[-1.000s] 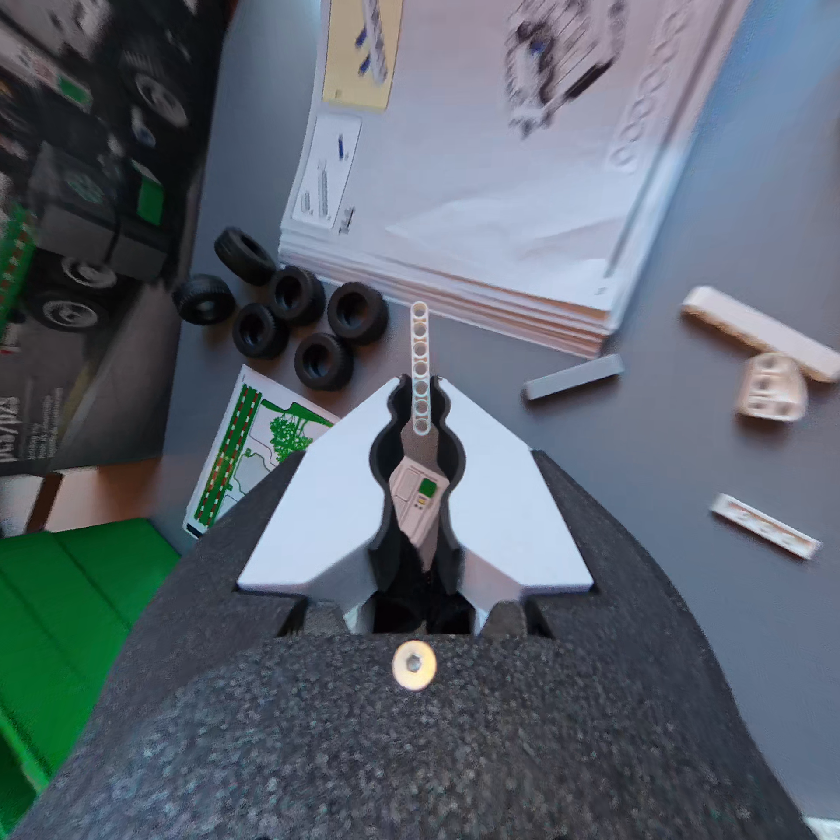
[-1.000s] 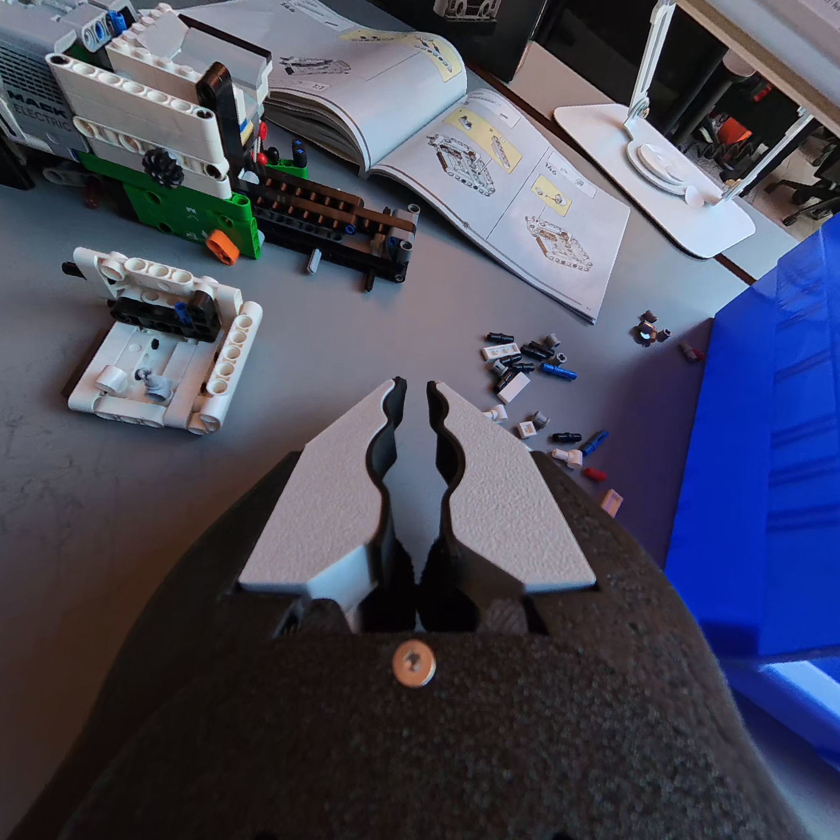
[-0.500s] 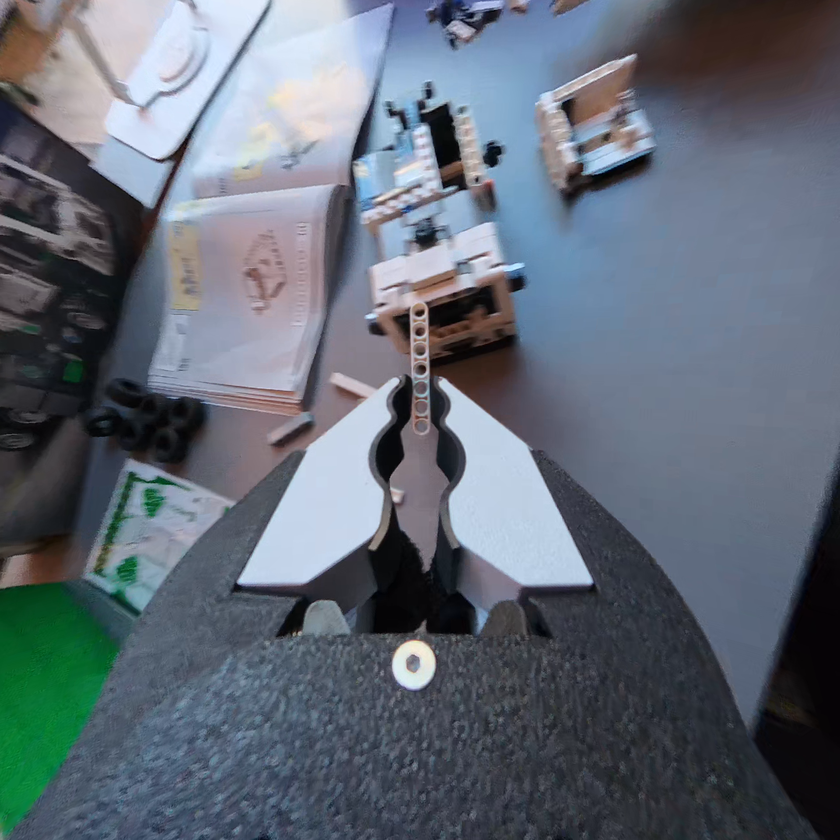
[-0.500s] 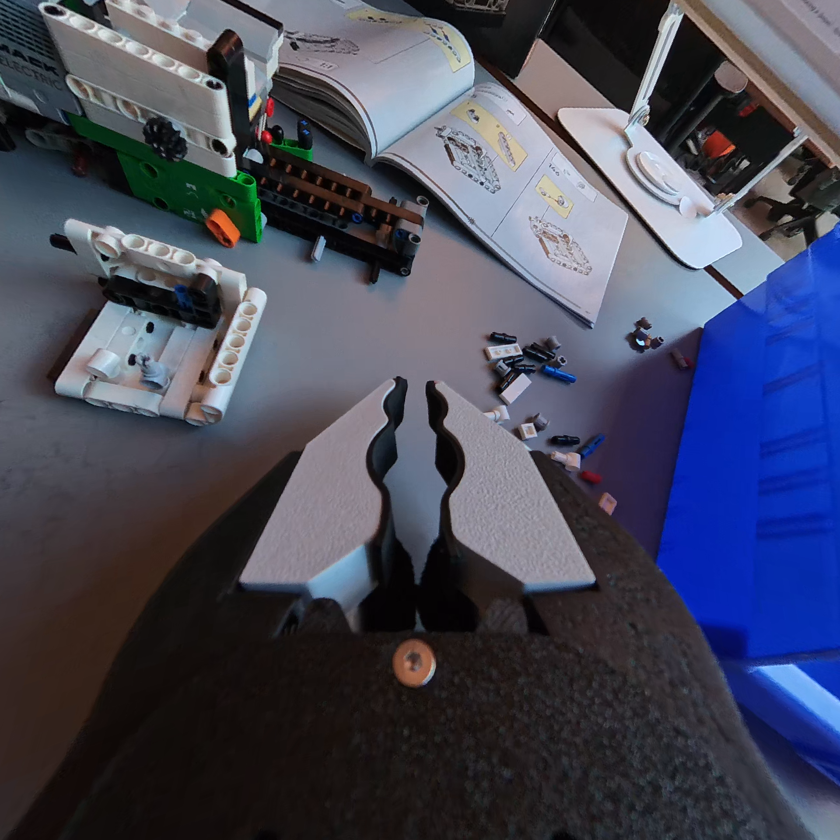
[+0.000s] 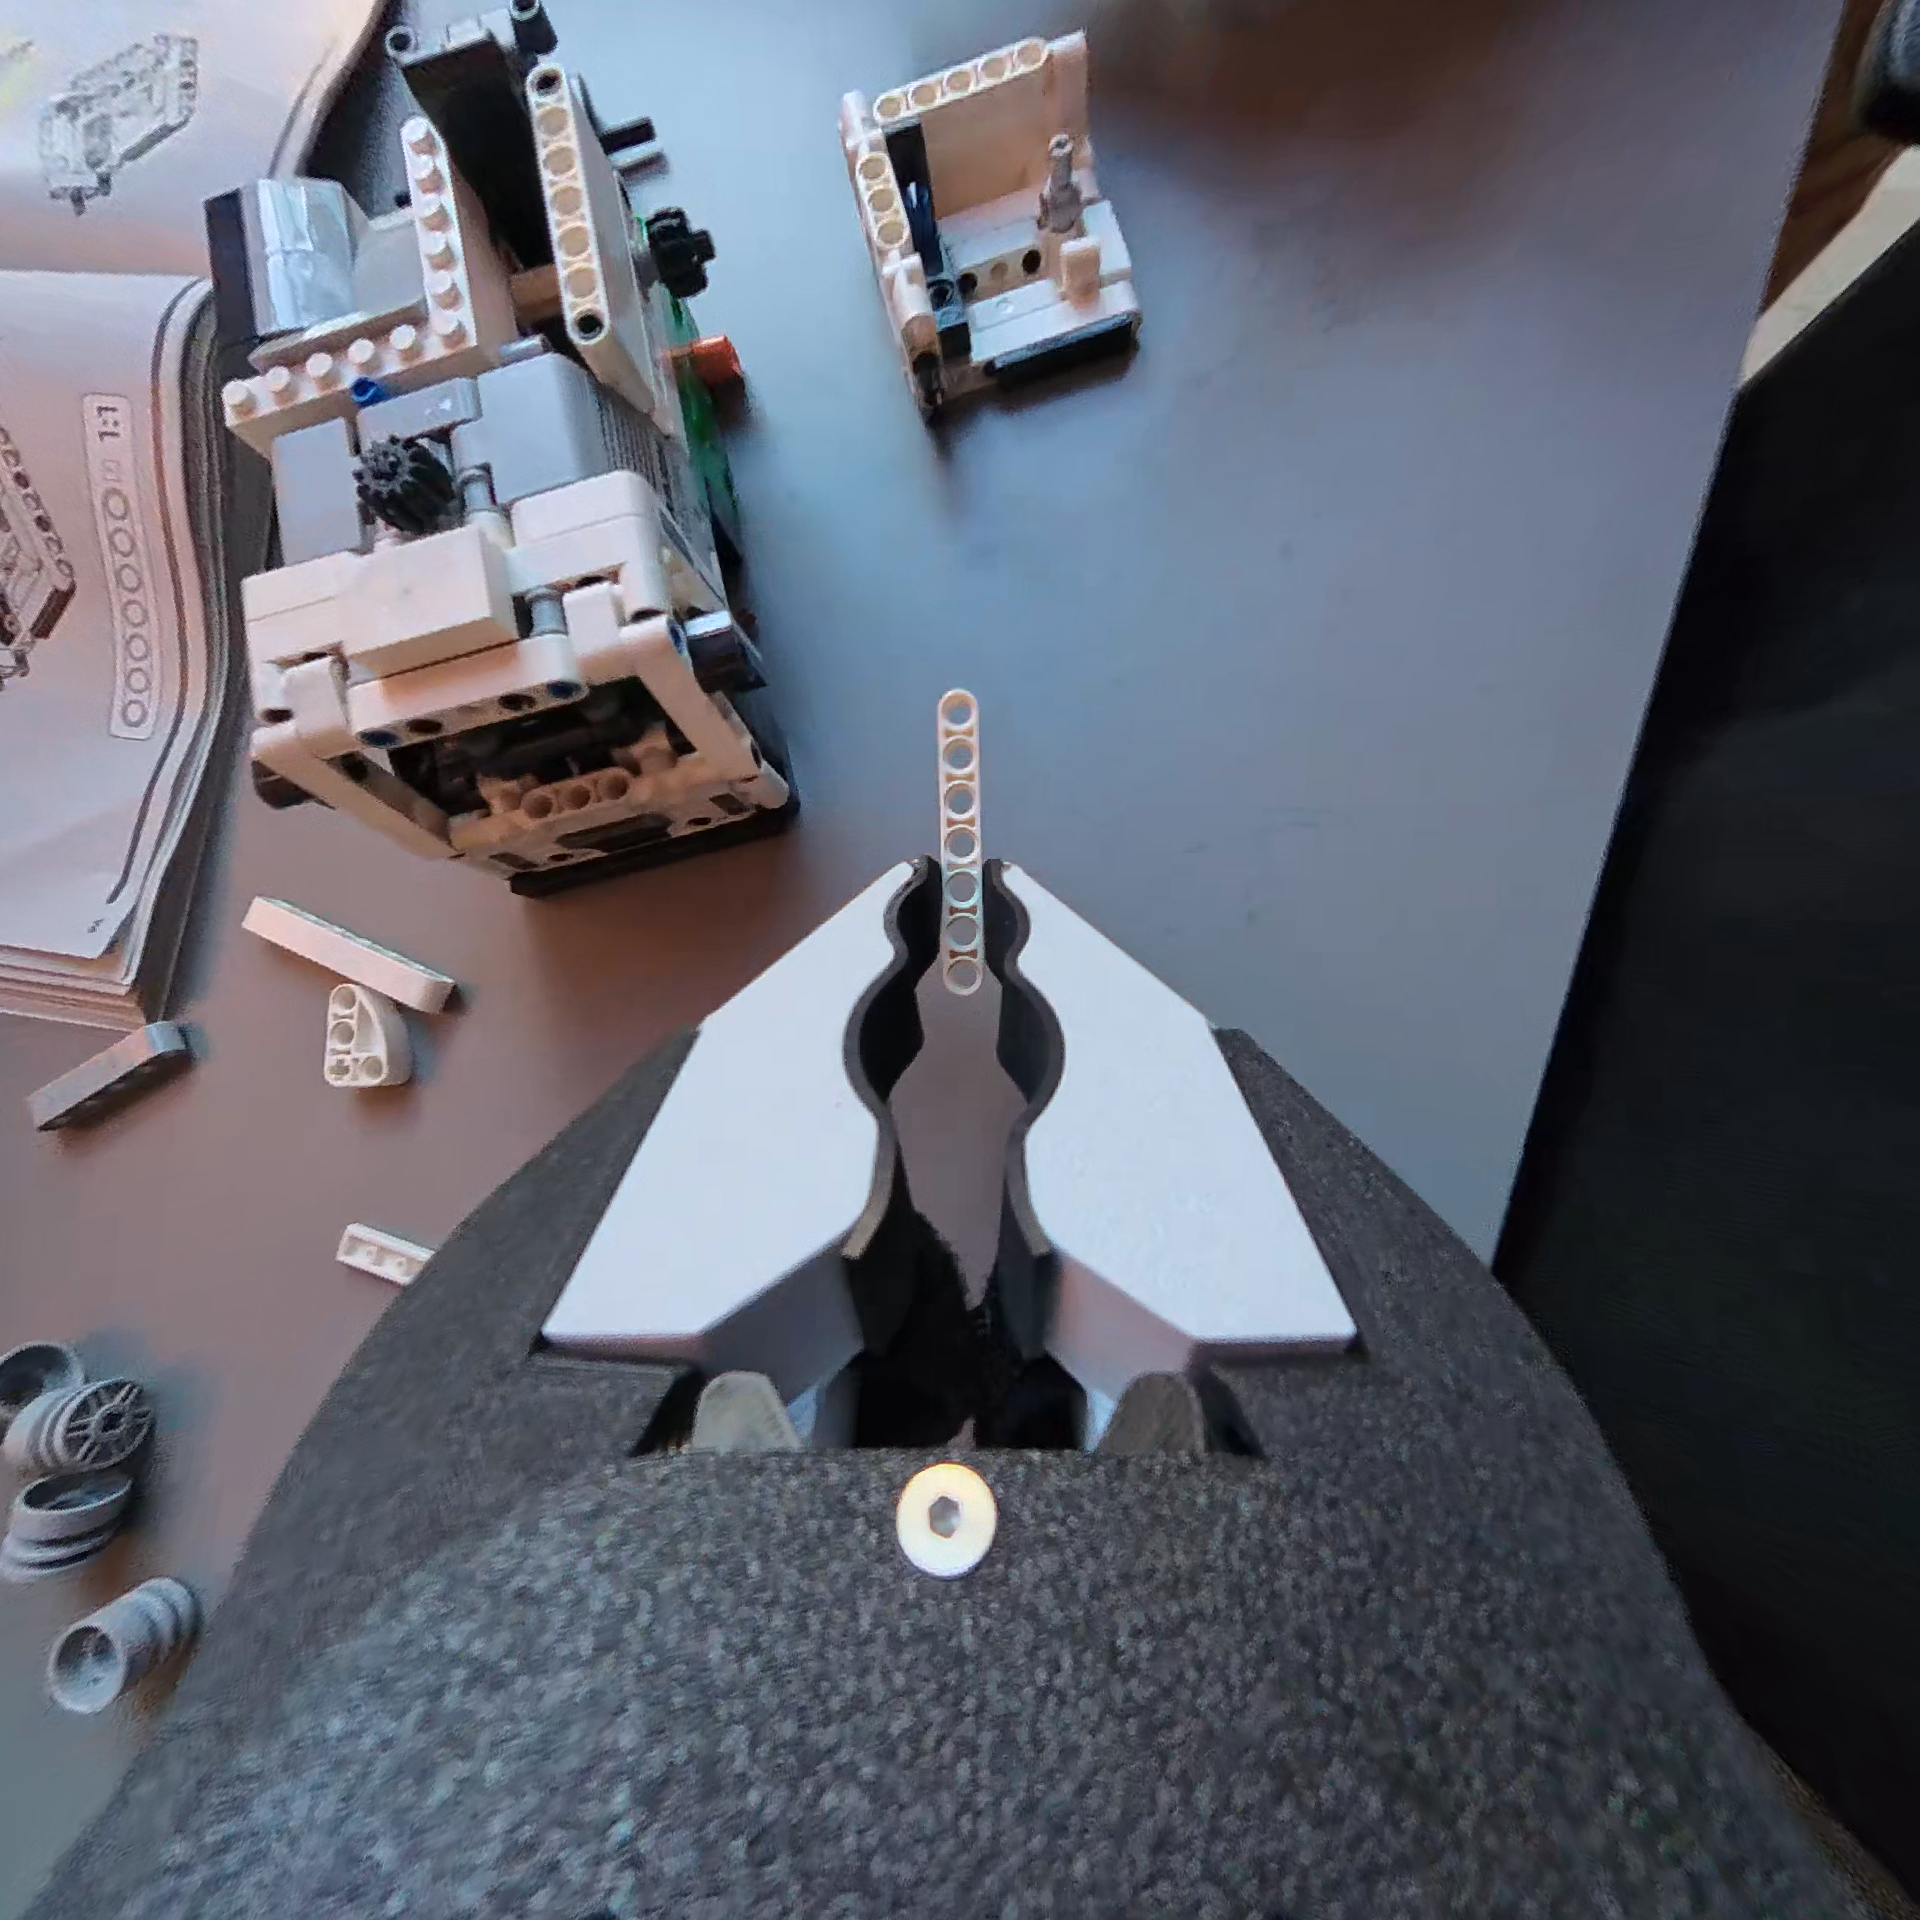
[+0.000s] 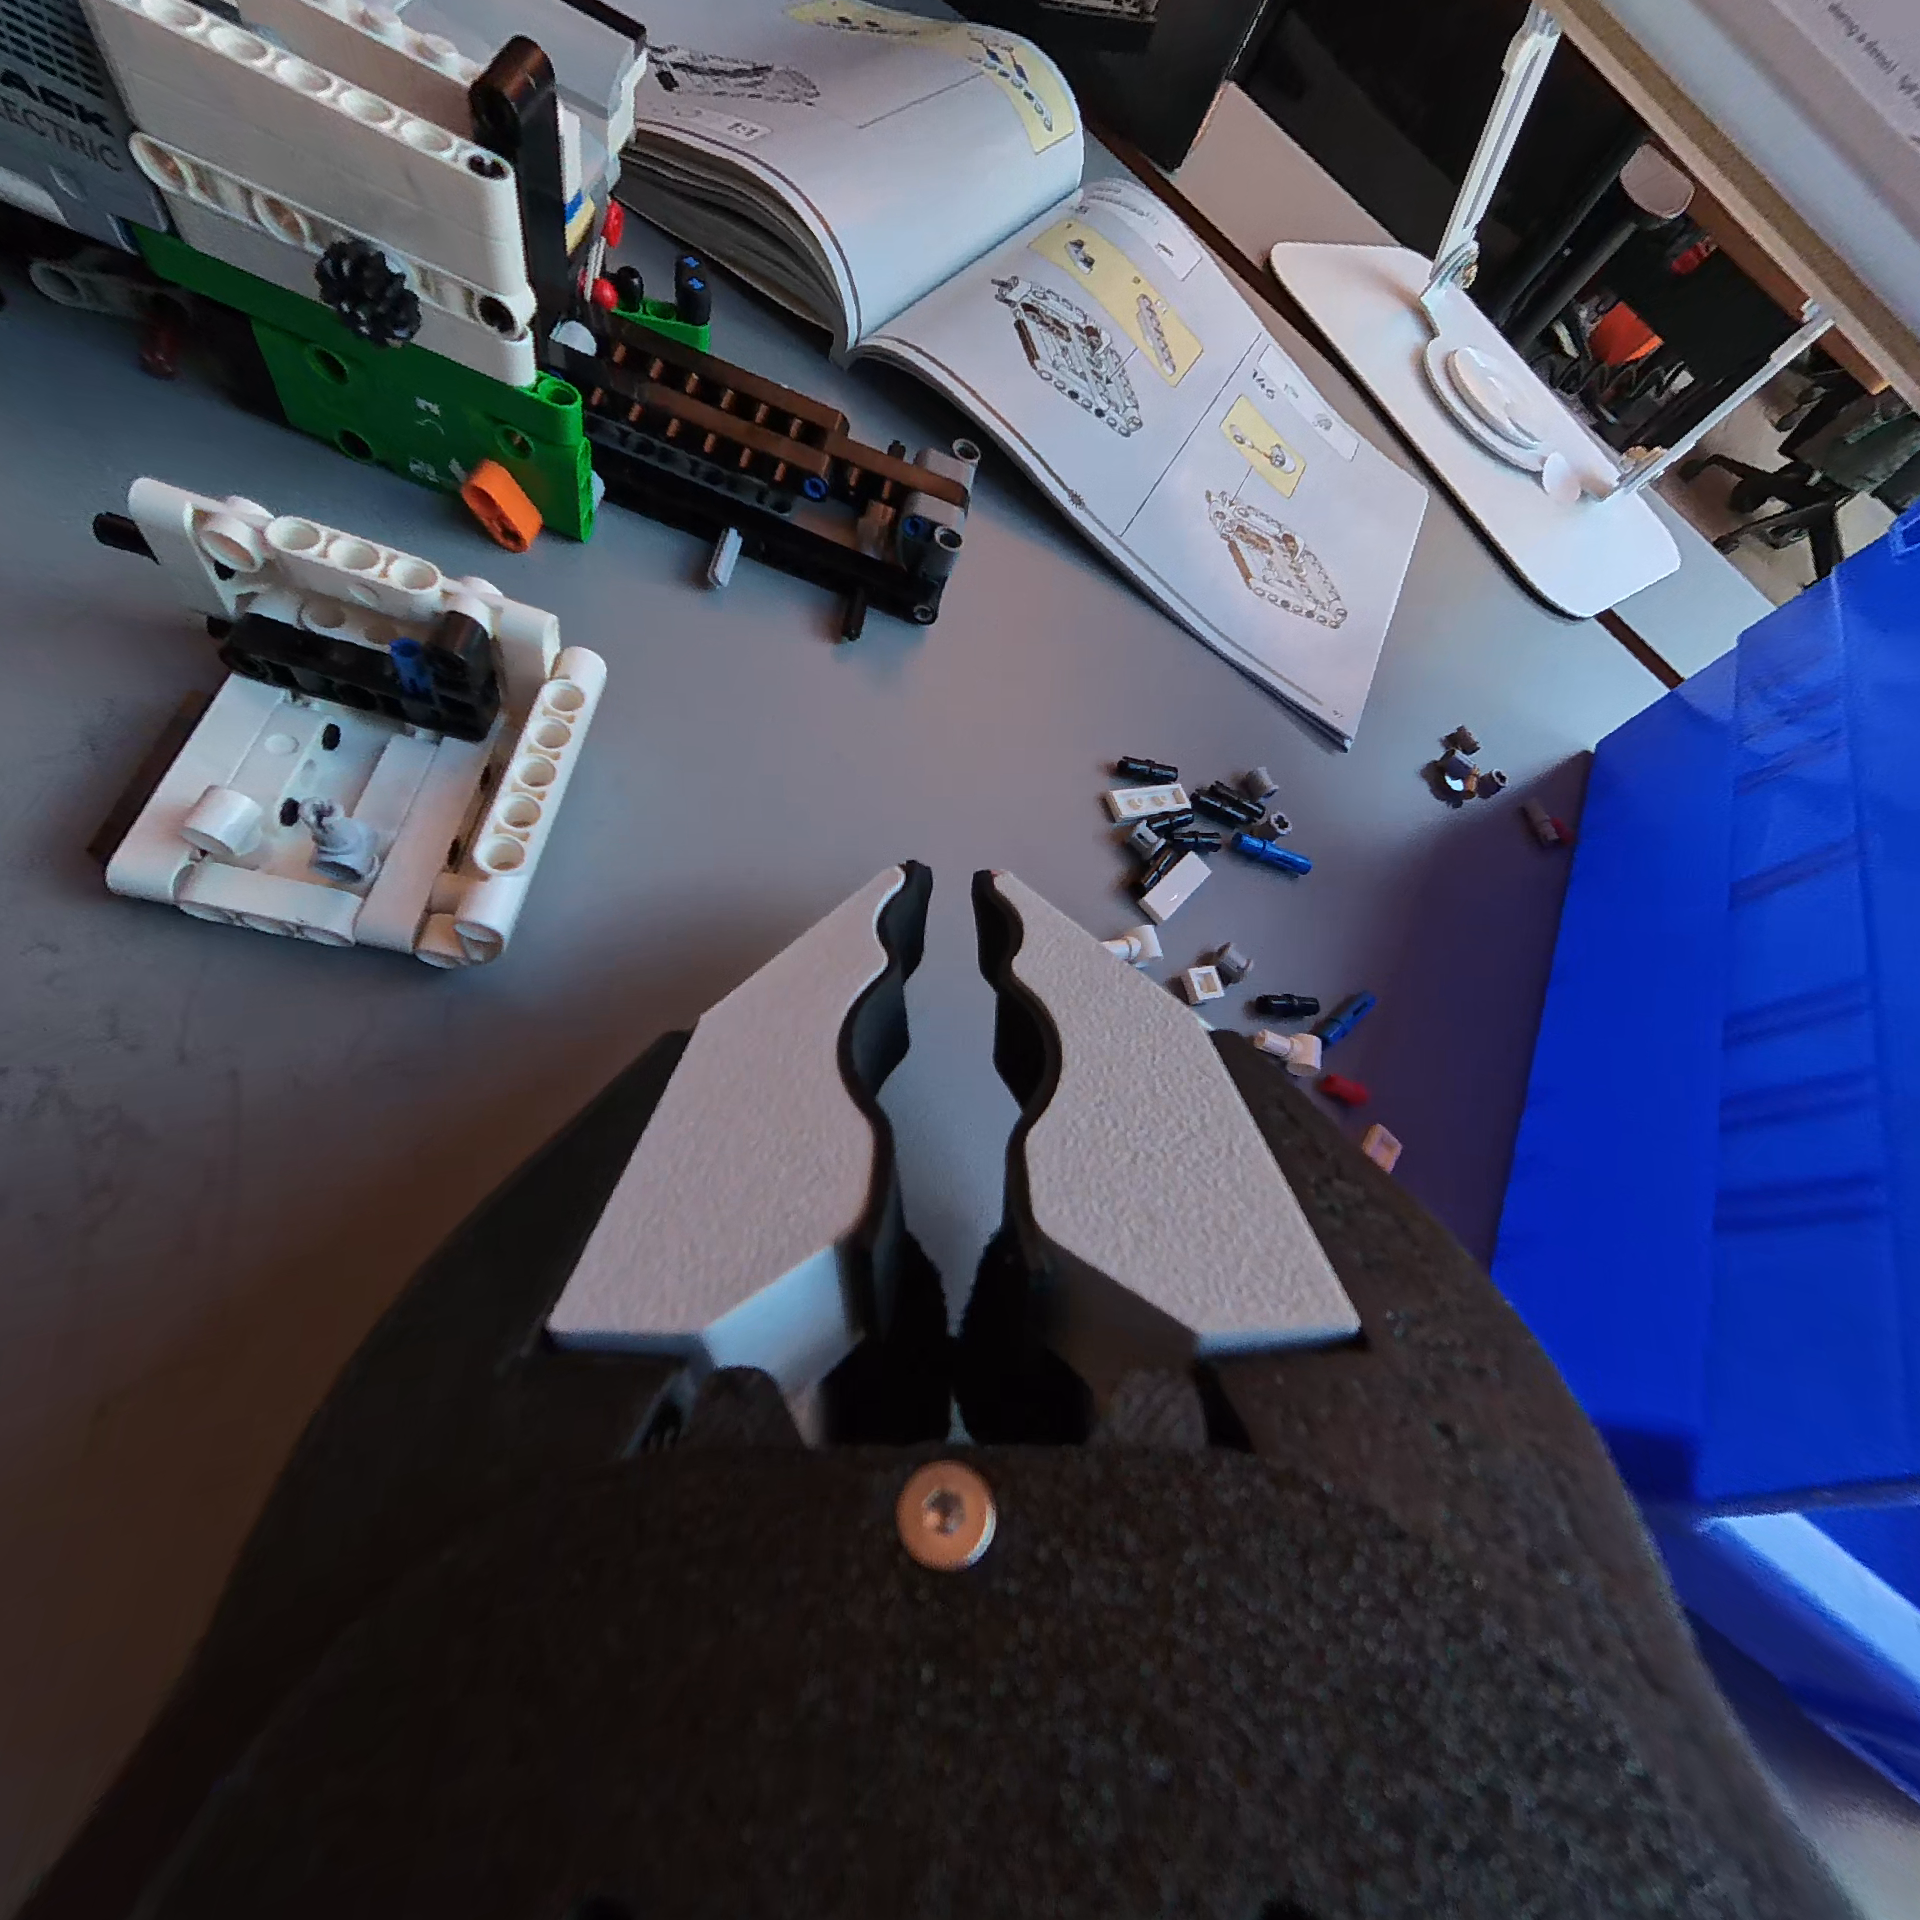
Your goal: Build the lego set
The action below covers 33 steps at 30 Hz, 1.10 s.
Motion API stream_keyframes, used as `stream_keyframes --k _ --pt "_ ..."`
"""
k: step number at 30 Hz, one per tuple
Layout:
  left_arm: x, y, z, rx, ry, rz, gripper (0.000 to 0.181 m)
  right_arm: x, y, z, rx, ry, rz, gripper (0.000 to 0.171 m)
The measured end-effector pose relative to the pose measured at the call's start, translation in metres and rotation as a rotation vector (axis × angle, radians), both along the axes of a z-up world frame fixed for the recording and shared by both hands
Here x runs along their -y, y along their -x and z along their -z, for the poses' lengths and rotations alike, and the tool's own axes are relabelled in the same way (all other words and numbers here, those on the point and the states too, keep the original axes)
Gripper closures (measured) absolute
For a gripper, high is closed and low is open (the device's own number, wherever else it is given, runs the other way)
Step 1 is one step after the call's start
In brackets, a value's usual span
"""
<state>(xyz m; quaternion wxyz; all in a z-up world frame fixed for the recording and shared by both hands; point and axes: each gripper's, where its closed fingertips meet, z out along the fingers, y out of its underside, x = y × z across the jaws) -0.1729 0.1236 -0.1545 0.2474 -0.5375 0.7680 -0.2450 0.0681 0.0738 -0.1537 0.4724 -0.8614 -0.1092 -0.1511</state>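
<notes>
my left claw (image 5: pixel 958 873) pinches a holed beam (image 5: pixel 958 821) above the table (image 5: pixel 1299 644); the truck chassis (image 5: pixel 499 582) sits far left, a small cab assembly (image 5: pixel 987 239) farther right, wheel hubs (image 5: pixel 78 1444) near left.

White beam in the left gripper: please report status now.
Left gripper shut on white beam, held above table. Right gripper empty, jaws slightly apart. Truck build ahead-left; path clear.
</notes>
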Motion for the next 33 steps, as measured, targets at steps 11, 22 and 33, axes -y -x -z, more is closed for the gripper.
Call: stream_keyframes --k 11,22,33 --pt "0.032 -0.028 0.024 -0.064 0.074 0.021 0.174 0.001 0.001 -0.001 0.003 -0.009 -0.005 0.163" --pt "0.008 -0.017 -0.060 0.425 0.588 -0.127 0.157 0.001 0.000 0.000 -0.004 -0.002 -0.002 0.163" --pt "-0.118 0.104 -0.127 0.781 0.636 -0.549 0.168 0.001 0.001 0.000 -0.003 0.000 -0.004 0.163"
